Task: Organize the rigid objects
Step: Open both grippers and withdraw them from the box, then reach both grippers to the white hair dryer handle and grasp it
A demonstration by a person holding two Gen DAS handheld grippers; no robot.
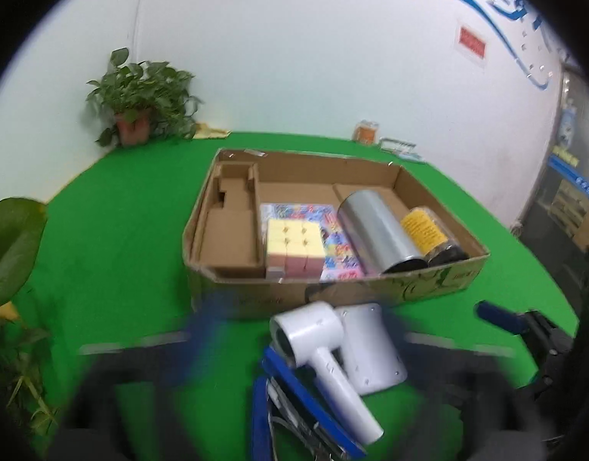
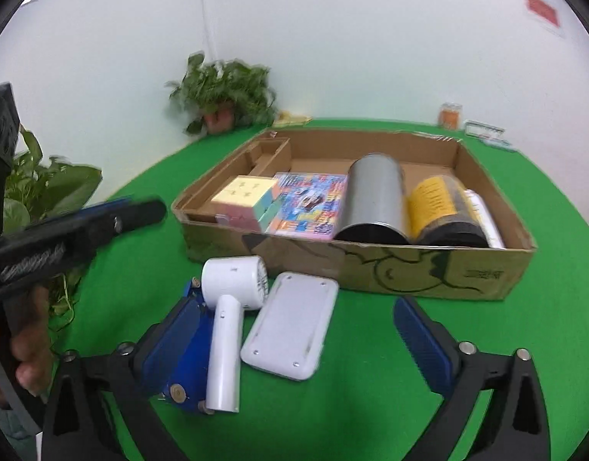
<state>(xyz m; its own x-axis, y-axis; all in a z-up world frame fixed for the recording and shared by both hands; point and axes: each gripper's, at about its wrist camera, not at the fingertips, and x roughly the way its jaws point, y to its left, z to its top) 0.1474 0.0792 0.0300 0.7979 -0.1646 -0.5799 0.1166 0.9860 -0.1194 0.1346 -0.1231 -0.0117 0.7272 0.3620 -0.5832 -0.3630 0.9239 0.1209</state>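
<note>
Three loose things lie on the green felt worktop (image 2: 371,345) just in front of the shallow brown cardboard box (image 2: 410,272): a white plastic hairdryer-shaped appliance (image 2: 227,307), a white rounded rectangular plastic slab (image 2: 290,326) touching its right side, and a blue-framed tool (image 2: 187,353) under the appliance's handle. The appliance looks rigid, smooth and probably light; its round head may slip between flat pads, so the straight handle seems the surer hold. The slab is flat and stiff, best taken across its short sides. Inside the box lie a pastel puzzle cube (image 2: 244,201) on a colourful printed flat pack (image 2: 313,207), a silver metal cylinder (image 2: 375,199) and a yellow-labelled dark jar (image 2: 440,207), both on their sides and likely to roll. The box's left compartment with its cardboard insert (image 1: 233,223) appears free. The right claw (image 2: 298,349) is released, blue pads wide to either side of the appliance and slab, grasping nothing. The left claw (image 2: 102,223), blurred in its own view, stands spread and empty at the left. Potted green plants (image 2: 225,92) crowd the left and far edges; the near worktop is open; the box wall must be cleared on entry
</note>
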